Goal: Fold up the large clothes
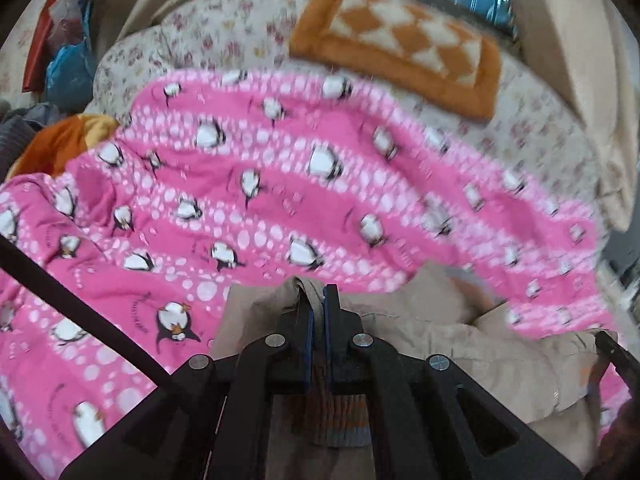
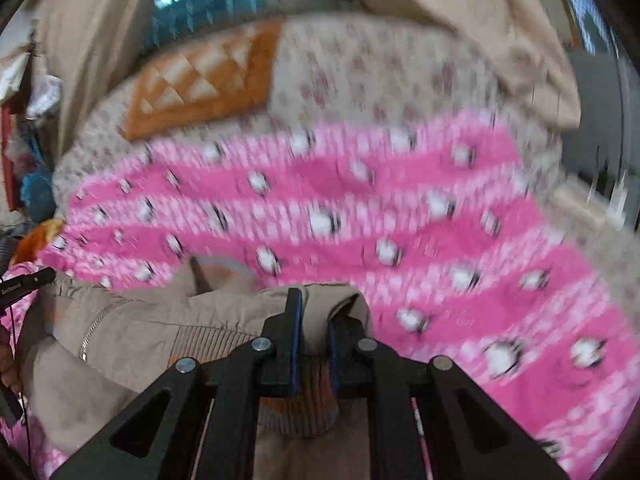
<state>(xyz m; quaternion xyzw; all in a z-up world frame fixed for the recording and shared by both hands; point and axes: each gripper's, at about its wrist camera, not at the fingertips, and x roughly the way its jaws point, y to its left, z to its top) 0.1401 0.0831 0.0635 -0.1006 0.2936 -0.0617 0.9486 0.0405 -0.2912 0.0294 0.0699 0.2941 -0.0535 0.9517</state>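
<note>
here, both claws clamp the beige jacket (image 1: 440, 332) over the bed (image 1: 520, 128). left claw (image 1: 317, 300) and right claw (image 2: 312, 312) pinch its ribbed hem. soft, limp, bulky; best held at hem corners.

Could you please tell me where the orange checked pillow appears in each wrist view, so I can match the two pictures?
Left wrist: the pillow lies upper right of centre, on the flowered cover beyond the pink blanket.
Right wrist: the pillow lies upper left, blurred, again beyond the blanket.
Shared landmark: the beige jacket, low in both views in front of the camera.
</note>
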